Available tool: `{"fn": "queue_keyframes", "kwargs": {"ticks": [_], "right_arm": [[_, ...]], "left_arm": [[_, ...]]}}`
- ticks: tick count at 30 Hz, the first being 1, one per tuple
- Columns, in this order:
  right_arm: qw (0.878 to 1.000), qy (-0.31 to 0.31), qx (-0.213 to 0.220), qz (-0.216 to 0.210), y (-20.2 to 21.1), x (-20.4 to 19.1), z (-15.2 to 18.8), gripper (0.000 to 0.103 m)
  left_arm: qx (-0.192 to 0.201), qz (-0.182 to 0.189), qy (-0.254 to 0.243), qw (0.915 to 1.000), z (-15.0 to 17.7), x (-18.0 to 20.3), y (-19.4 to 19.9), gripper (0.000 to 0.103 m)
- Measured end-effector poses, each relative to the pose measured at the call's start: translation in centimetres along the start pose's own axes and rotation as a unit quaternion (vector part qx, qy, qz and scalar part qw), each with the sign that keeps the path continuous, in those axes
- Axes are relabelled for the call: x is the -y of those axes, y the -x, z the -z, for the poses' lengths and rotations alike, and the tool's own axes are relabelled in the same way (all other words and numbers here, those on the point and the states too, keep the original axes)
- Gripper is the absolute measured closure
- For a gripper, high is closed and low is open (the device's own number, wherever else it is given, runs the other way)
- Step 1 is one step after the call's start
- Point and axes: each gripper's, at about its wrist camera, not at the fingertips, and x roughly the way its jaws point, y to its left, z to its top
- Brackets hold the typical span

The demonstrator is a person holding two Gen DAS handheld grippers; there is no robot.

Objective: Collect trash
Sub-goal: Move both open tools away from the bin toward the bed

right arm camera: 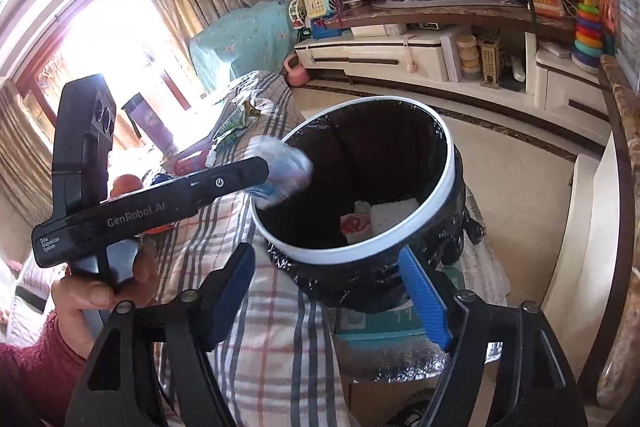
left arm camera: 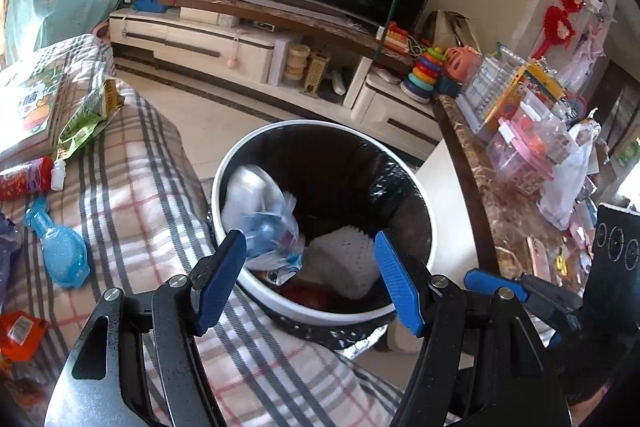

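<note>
Both tongs are seen spread apart with nothing gripped between the blue pads. The left tongs [left arm camera: 310,277] are held over the near rim of the bin [left arm camera: 224,163], a round black-lined bin with a white rim, set between a checked blanket [left arm camera: 132,195] and a marble surface [left arm camera: 504,211]. A crumpled clear bag [left arm camera: 272,231] with blue inside is caught blurred at the bin's left inner wall, clear of the pads; whether it rests on anything cannot be told. Lower in the bin, a white perforated pad [left arm camera: 344,259] is seen. The right tongs [right arm camera: 330,293] are held just short of the bin [right arm camera: 448,163], and the left tool is gripped by a hand [right arm camera: 92,291] in a red sleeve. On the blanket, a red packet [left arm camera: 18,333], a blue bottle [left arm camera: 60,251] and a green pouch [left arm camera: 86,119] are left lying.
</note>
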Motion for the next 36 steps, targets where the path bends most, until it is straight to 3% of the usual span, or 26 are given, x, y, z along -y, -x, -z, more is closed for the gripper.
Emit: {"fn": "queue_keyframes", "kwargs": {"ticks": [3, 6, 9, 15, 16, 19, 21, 24, 25, 28, 32, 36], "right_arm": [[1.000, 0.001, -0.011, -0.006, -0.3, -0.2, 0.3, 0.023], [0.999, 0.007, -0.027, -0.018, -1.0, -0.9, 0.3, 0.022], [0.998, 0.021, -0.045, -0.033, -2.3, -2.3, 0.0, 0.013], [0.994, 0.024, -0.103, -0.035, -6.1, -6.2, -1.4, 0.005], [0.994, 0.020, -0.103, -0.026, -6.3, -6.6, -1.4, 0.000], [0.995, -0.004, -0.094, 0.017, -7.4, -8.1, -1.4, 0.000], [0.994, -0.014, -0.113, -0.002, -8.5, -8.5, -0.8, 0.000], [0.997, 0.003, -0.081, -0.010, -8.7, -10.0, 0.5, 0.000], [0.998, 0.006, -0.069, -0.011, -8.5, -10.4, 0.8, 0.000], [0.998, -0.007, -0.045, -0.039, -7.9, -11.9, 2.1, 0.000], [0.998, 0.031, -0.034, -0.042, -8.2, -14.4, 3.5, 0.000], [0.997, 0.050, -0.033, -0.043, -8.8, -16.5, 4.6, 0.000]], "left_arm": [[-0.003, -0.001, -0.001, 1.0000, 0.5, -0.1, 0.9, 0.026], [0.000, 0.003, 0.006, 1.0000, 1.4, -1.1, 2.4, 0.025], [0.011, -0.008, 0.011, 0.9998, 2.3, -2.8, 4.3, 0.022], [0.005, -0.061, 0.079, 0.9950, 3.3, -8.8, 8.5, 0.022], [0.009, -0.070, 0.096, 0.9929, 3.4, -9.9, 9.6, 0.022], [0.029, -0.108, 0.124, 0.9860, 4.7, -12.5, 12.7, 0.020], [0.055, -0.134, 0.140, 0.9795, 6.6, -14.1, 15.1, 0.018], [0.089, -0.185, 0.153, 0.9667, 9.6, -15.6, 17.6, 0.012], [0.087, -0.208, 0.161, 0.9608, 10.7, -16.3, 18.3, 0.012], [0.082, -0.237, 0.165, 0.9538, 14.1, -17.5, 19.7, 0.012], [0.056, -0.263, 0.155, 0.9506, 17.1, -18.5, 19.6, 0.012], [0.033, -0.247, 0.180, 0.9516, 17.9, -19.5, 18.8, 0.012]]}}
